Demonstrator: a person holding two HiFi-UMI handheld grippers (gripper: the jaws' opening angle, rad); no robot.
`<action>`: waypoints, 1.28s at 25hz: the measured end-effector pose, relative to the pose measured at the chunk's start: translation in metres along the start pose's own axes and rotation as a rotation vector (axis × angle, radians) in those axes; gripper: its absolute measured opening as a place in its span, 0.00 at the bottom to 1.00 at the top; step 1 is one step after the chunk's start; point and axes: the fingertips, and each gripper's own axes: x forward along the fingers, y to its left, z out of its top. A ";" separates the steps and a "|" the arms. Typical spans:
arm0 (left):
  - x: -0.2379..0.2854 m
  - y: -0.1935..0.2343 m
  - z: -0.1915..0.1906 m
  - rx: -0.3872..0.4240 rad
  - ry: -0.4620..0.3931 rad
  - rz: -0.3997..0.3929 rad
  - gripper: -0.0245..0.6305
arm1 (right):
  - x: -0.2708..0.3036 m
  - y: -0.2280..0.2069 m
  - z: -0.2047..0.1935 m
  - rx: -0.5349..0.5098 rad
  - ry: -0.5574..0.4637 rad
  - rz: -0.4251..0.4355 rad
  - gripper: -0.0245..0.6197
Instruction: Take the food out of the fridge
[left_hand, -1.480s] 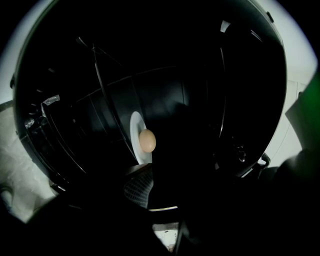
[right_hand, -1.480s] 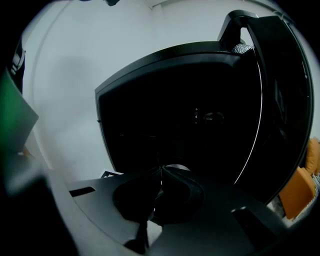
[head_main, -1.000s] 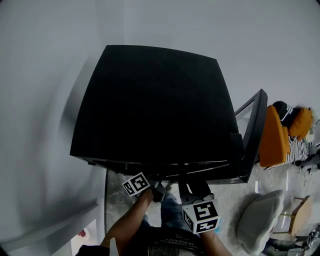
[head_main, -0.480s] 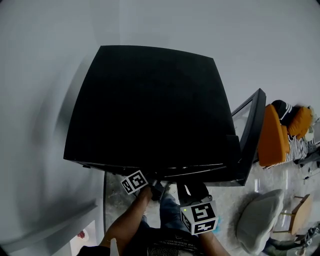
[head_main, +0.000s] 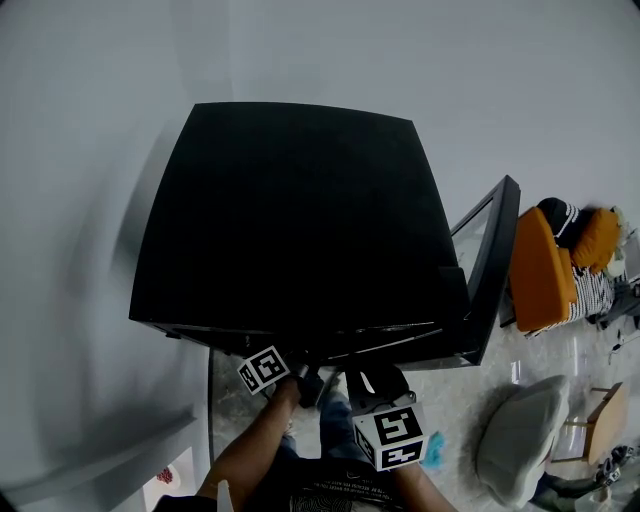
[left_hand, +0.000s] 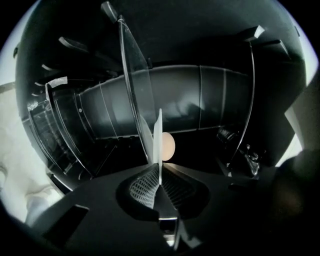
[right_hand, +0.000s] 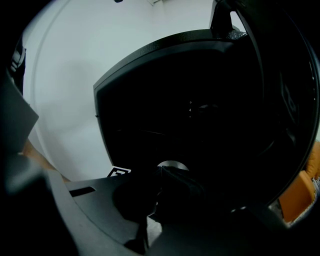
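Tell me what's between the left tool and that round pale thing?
The thin edge of a clear shelf, in the left gripper view; it hides part of the round pale thing beyond the left tool.

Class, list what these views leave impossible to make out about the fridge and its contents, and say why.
1. Head view: the inside of the black fridge, hidden under its own top.
2. Left gripper view: the pale round item, partly behind the thin clear panel; its kind is unclear.
3. Right gripper view: the pale disc beyond the right tool, lost in shadow.
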 end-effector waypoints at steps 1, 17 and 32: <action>-0.001 0.000 0.000 -0.006 0.001 -0.003 0.07 | 0.000 0.001 0.000 0.001 -0.001 -0.001 0.07; -0.075 -0.043 -0.018 -0.020 0.022 -0.076 0.07 | -0.043 0.033 -0.014 0.091 -0.051 -0.089 0.07; -0.129 -0.139 -0.060 -0.105 -0.100 -0.273 0.07 | -0.095 0.048 -0.033 0.067 -0.096 -0.017 0.07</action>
